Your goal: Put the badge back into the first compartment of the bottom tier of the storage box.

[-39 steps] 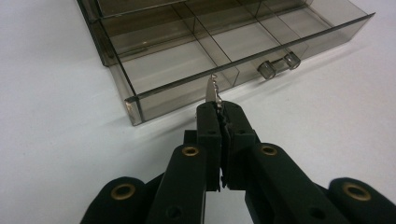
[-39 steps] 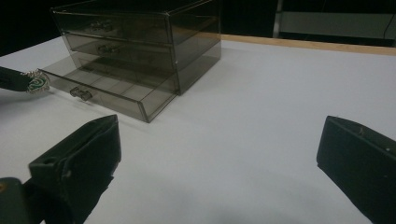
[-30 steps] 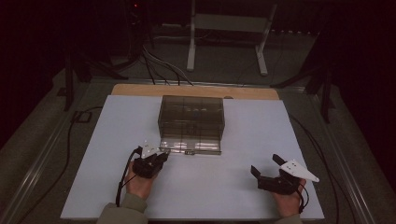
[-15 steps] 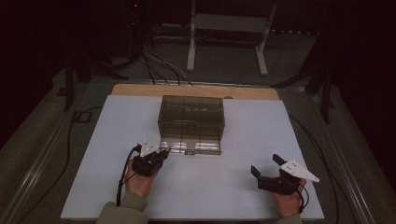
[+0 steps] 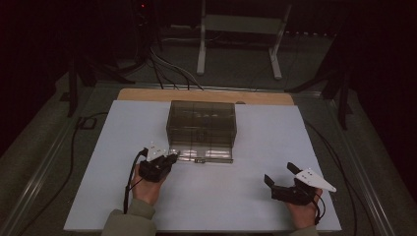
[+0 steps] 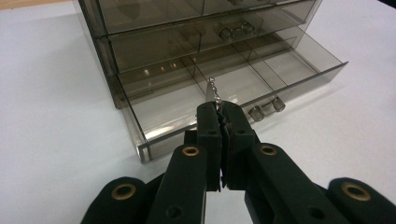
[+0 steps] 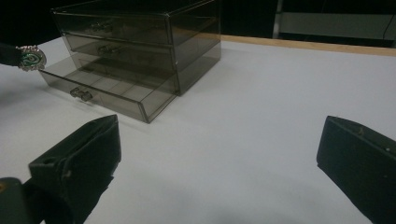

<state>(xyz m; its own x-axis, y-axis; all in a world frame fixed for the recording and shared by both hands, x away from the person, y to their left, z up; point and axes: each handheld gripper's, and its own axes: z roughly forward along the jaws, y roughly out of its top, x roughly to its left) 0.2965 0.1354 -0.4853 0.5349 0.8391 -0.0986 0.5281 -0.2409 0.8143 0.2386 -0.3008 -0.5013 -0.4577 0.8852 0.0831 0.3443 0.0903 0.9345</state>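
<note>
Your left claw [image 6: 219, 112] is closed tight on a small piece of jewellery [image 6: 213, 88]: a short silver chain sticks out from between the two black tips, and in the right gripper view you see a round silver piece with a green stone [image 7: 31, 58] at the same place. The claw holds it just above the near left corner of the open bottom drawer [image 6: 224, 93], over the front edge, and the chain does not touch the drawer floor as far as I can tell. In the high view the left claw [image 5: 169, 158] is right at the left end of this drawer.

The drawer belongs to a small dark see-through box with three drawers [image 5: 201, 123] in the middle of the white table [image 5: 98, 147]. Only the lowest drawer is pulled out; it has thin walls that cut it in several parts, and a small knob [image 6: 266, 108] at the front. The two drawers above are pushed in.

Your right claw [image 5: 281, 173] is wide apart and holds nothing. It rests over the table at the near right, well apart from the box, and bare table lies between them.
</note>
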